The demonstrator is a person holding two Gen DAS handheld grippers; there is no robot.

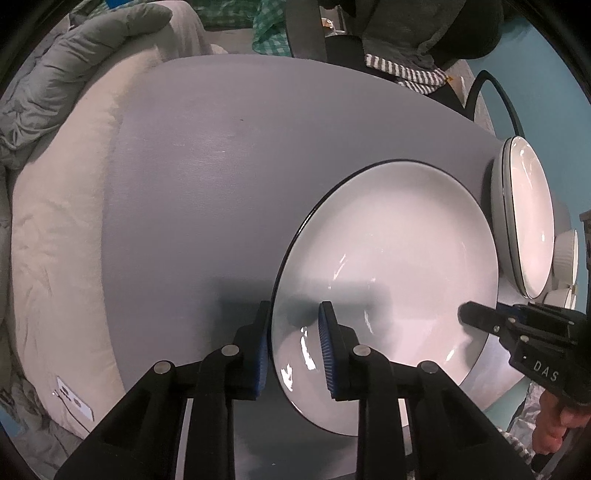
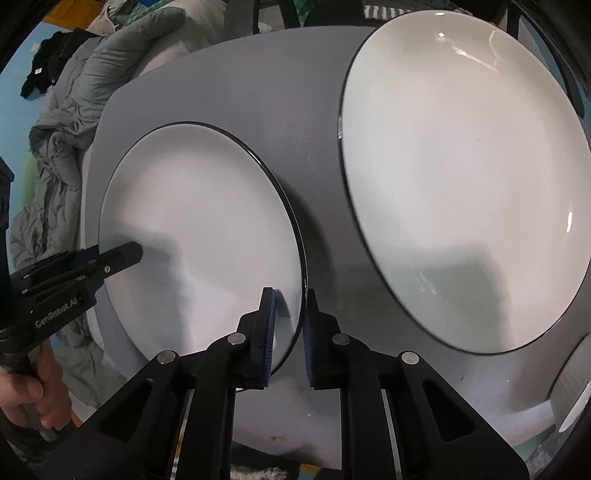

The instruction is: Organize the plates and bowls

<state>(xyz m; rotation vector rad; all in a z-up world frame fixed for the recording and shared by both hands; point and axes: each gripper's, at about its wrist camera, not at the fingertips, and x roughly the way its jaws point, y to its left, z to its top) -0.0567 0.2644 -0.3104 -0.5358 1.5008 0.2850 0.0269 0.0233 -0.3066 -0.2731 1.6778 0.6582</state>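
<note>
A white plate with a dark rim [image 1: 391, 266] lies on the grey table [image 1: 207, 184]; it also shows in the right wrist view [image 2: 199, 221]. My left gripper [image 1: 293, 317] straddles its left rim, one finger outside and one over the plate, jaws apart. My right gripper [image 2: 290, 306] straddles the opposite rim the same way, jaws apart. A second white plate [image 2: 461, 177] sits to the right, also seen in the left wrist view [image 1: 528, 214].
White ribbed bowls [image 1: 565, 254] stand at the table's far right edge. A beige cushion and grey duvet [image 1: 55, 206] lie beside the table on the left. A dark chair [image 1: 314, 29] stands behind the table.
</note>
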